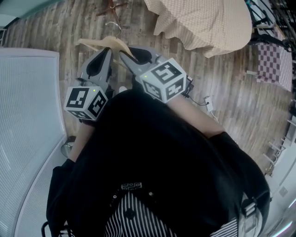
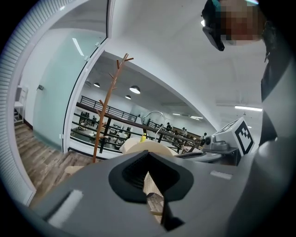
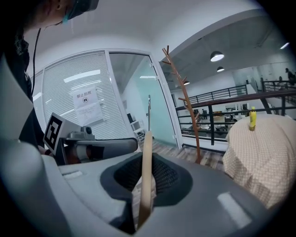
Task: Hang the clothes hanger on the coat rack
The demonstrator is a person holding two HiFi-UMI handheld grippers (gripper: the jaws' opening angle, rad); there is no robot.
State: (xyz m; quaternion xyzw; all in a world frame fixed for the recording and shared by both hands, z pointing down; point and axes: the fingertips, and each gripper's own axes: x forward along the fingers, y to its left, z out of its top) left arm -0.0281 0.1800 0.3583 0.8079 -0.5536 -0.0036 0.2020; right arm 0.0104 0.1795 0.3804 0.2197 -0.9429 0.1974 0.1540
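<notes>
A pale wooden clothes hanger (image 1: pixel 104 43) with a metal hook (image 1: pixel 113 25) is held in front of me by both grippers. My left gripper (image 1: pixel 109 50) is shut on its wood (image 2: pixel 150 185). My right gripper (image 1: pixel 123 54) is shut on it too, the wooden arm (image 3: pixel 147 171) standing edge-on between its jaws. The hook (image 2: pixel 155 116) arches above the left jaws. The coat rack (image 2: pixel 108 106), a thin brown branched pole, stands ahead on the wood floor; it rises in the right gripper view as well, the coat rack (image 3: pixel 186 99) there being right of the hanger. Its foot (image 1: pixel 111 5) shows at the head view's top.
A round table under a beige checked cloth (image 1: pixel 203 23) stands to the right of the rack, with a yellow bottle (image 3: pixel 252 118) on it. A curved white slatted wall (image 1: pixel 27 115) runs along my left. A cable and plug (image 1: pixel 208 104) lie on the floor at right.
</notes>
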